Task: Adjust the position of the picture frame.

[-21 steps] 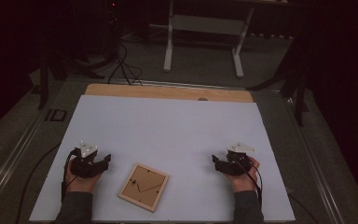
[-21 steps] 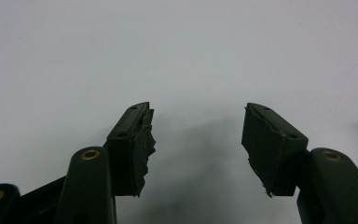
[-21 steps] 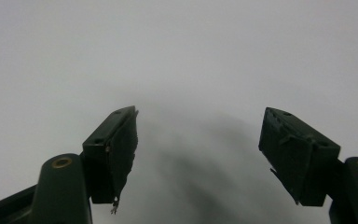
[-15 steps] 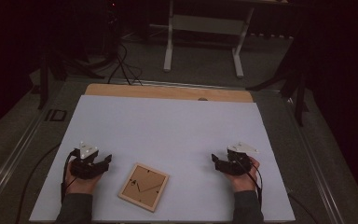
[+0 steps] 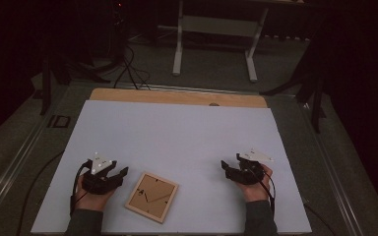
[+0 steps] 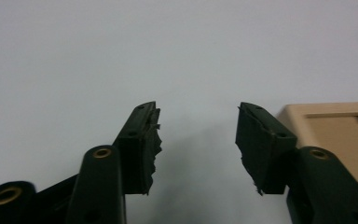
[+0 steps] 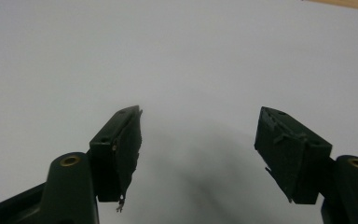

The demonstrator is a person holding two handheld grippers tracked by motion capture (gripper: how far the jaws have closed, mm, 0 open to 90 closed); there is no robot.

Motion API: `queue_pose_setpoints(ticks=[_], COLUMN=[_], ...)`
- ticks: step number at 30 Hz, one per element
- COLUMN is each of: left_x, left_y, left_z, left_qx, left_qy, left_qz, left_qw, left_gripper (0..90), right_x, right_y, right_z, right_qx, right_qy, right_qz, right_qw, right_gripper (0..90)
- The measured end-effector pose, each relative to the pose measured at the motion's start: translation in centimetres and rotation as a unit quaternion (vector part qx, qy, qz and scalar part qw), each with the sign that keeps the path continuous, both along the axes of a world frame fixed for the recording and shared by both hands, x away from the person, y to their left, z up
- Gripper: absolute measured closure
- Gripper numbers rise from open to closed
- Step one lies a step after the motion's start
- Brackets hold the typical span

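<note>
A small square wooden picture frame (image 5: 151, 196) lies flat near the table's front edge, back side up, with a brown backing board and thin metal tabs. My left gripper (image 5: 119, 173) rests just left of it, held in a hand, jaws open and empty. In the left gripper view the frame's pale corner (image 6: 335, 126) shows beyond the right jaw, and my left gripper (image 6: 198, 126) has only bare table between its jaws. My right gripper (image 5: 227, 168) sits at the front right, well apart from the frame. Its jaws stand wide open over bare table (image 7: 200, 135).
A large white sheet (image 5: 177, 142) covers the table, with a strip of wooden tabletop (image 5: 177, 96) showing at the far edge. Behind the table are a white stand's legs (image 5: 214, 44) and cables on a dark floor.
</note>
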State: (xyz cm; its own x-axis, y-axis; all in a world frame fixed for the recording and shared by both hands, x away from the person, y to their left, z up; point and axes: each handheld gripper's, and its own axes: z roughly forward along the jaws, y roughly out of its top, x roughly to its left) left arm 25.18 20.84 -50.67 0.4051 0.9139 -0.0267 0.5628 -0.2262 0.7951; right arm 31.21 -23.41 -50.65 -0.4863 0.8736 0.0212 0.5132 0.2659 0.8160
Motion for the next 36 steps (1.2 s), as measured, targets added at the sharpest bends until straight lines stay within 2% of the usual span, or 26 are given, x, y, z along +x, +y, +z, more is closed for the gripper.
queue_pose_setpoints(ticks=[8, 16, 21, 36], left_x=[-0.7, -0.6, -0.7, 0.0], left_y=[-0.9, -2.4, -3.5, -5.5], left_z=[0.9, 0.7, 0.7, 0.0], left_qx=[-0.016, -0.021, -0.011, 0.008], left_qy=[-0.012, 0.001, 0.001, 0.026], left_qz=[-0.04, -0.084, -0.106, -0.129], left_qw=[0.999, 0.9963, 0.9943, 0.9912], left_gripper=[68.4, 89.0, 89.5, 89.6], right_x=[-0.1, 0.0, -0.1, 0.0], right_y=[-0.2, -0.1, 0.0, 0.0], right_z=[0.2, 0.2, 0.2, 0.1], right_qx=[0.006, 0.001, 0.001, -0.003], right_qy=[-0.005, -0.005, -0.005, -0.007], right_qz=[-0.001, 0.002, 0.003, 0.005], right_qw=[1.0, 1.0, 1.0, 1.0], right_gripper=[31.5, 31.6, 31.6, 31.8])
